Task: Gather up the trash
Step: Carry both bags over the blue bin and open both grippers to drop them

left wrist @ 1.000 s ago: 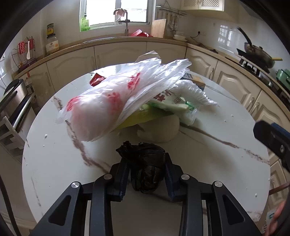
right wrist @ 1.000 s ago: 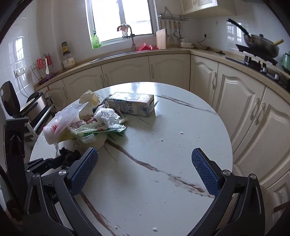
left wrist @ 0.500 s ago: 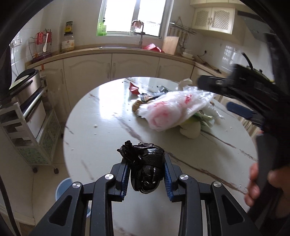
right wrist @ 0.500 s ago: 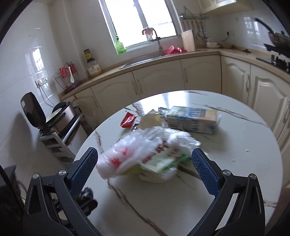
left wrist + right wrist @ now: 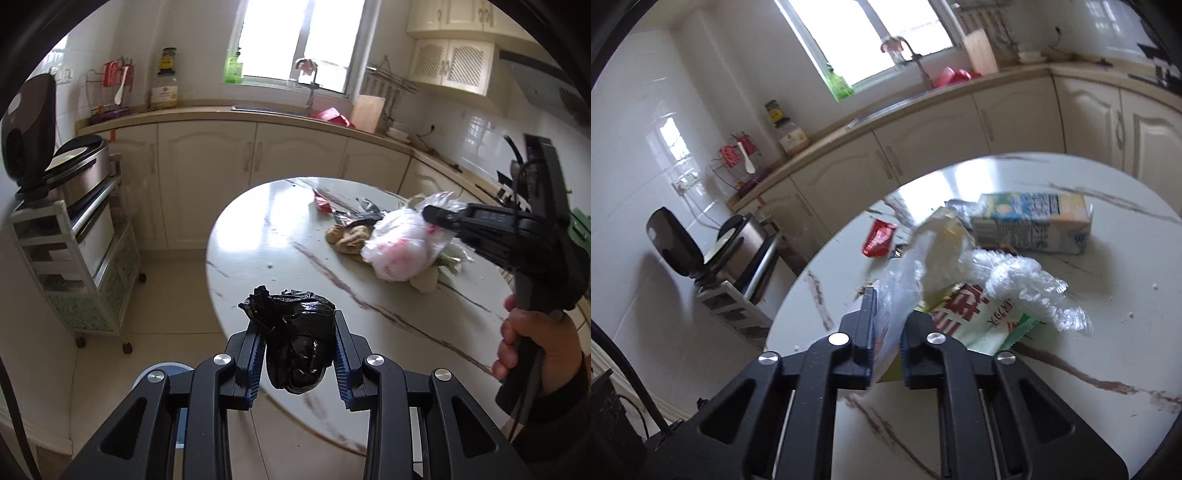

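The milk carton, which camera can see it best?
The right wrist view. There the milk carton lies on its side at the far part of the marble table, whole, with its printed faces showing, behind the heap of wrappers. In the left wrist view it does not show: the white plastic bag and the right gripper cover that spot.

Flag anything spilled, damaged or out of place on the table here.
Trash litters the round table: a milk carton lying on its side, a red wrapper, crumpled plastic and scattered crumbs. No liquid spill or breakage is visible.
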`<state>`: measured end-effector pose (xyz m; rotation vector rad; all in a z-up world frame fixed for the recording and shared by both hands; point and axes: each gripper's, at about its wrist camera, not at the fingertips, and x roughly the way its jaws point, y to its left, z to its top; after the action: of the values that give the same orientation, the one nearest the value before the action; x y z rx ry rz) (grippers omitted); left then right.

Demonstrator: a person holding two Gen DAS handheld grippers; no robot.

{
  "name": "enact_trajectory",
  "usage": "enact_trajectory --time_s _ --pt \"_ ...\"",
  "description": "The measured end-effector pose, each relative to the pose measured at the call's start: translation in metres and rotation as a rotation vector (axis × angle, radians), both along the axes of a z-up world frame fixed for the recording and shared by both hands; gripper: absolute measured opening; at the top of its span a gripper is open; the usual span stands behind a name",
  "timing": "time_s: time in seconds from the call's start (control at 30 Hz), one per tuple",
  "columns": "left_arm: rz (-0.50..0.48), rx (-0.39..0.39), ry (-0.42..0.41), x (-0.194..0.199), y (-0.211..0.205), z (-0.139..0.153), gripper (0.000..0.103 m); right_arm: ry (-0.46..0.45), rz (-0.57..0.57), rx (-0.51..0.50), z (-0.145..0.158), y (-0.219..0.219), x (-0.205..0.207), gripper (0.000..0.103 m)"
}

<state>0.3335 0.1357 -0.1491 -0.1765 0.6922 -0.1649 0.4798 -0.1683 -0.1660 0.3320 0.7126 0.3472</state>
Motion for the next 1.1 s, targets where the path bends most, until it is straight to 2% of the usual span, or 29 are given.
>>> enact_trajectory --time_s 0.13,0.27,0.33,0.43,0.6,0.67,0.83,0.9,1.0,1.07,1.1 --pt "0.047 -0.015 0.000 -0.020 0.036 0.001 0.029 -0.113 0.072 -0.024 0.032 0.032 -0.026 0.007" --pt "0.115 -0.018 0.013 -0.040 0.075 -0.004 0.030 -0.180 0.232 -0.028 0.060 0.094 -0.055 0.007" --pt "0.150 -0.012 0.028 -0.052 0.096 -0.011 0.029 -0.192 0.309 -0.034 0.062 0.130 -0.066 0.007" --pt "0.209 0.003 0.073 -0.067 0.126 -0.028 0.030 -0.170 0.415 -0.057 0.047 0.189 -0.078 0.007" --pt "0.265 0.012 0.191 -0.073 0.163 -0.075 0.029 -0.111 0.527 -0.177 -0.014 0.275 -0.089 0.007" --pt "0.270 0.003 0.250 -0.065 0.169 -0.094 0.029 -0.085 0.550 -0.256 -0.045 0.306 -0.089 0.007" --pt "0.279 -0.028 0.379 -0.035 0.186 -0.145 0.030 -0.002 0.556 -0.333 -0.121 0.335 -0.067 0.007" --pt "0.272 -0.042 0.397 -0.021 0.192 -0.156 0.030 0.035 0.551 -0.353 -0.144 0.336 -0.052 0.007" --pt "0.271 -0.042 0.423 0.003 0.199 -0.169 0.034 0.083 0.543 -0.354 -0.172 0.338 -0.030 0.007" --pt "0.272 -0.021 0.451 0.016 0.204 -0.176 0.042 0.095 0.541 -0.370 -0.185 0.343 -0.020 0.007" --pt "0.283 -0.012 0.458 0.023 0.205 -0.177 0.053 0.110 0.544 -0.369 -0.192 0.345 -0.014 0.007"
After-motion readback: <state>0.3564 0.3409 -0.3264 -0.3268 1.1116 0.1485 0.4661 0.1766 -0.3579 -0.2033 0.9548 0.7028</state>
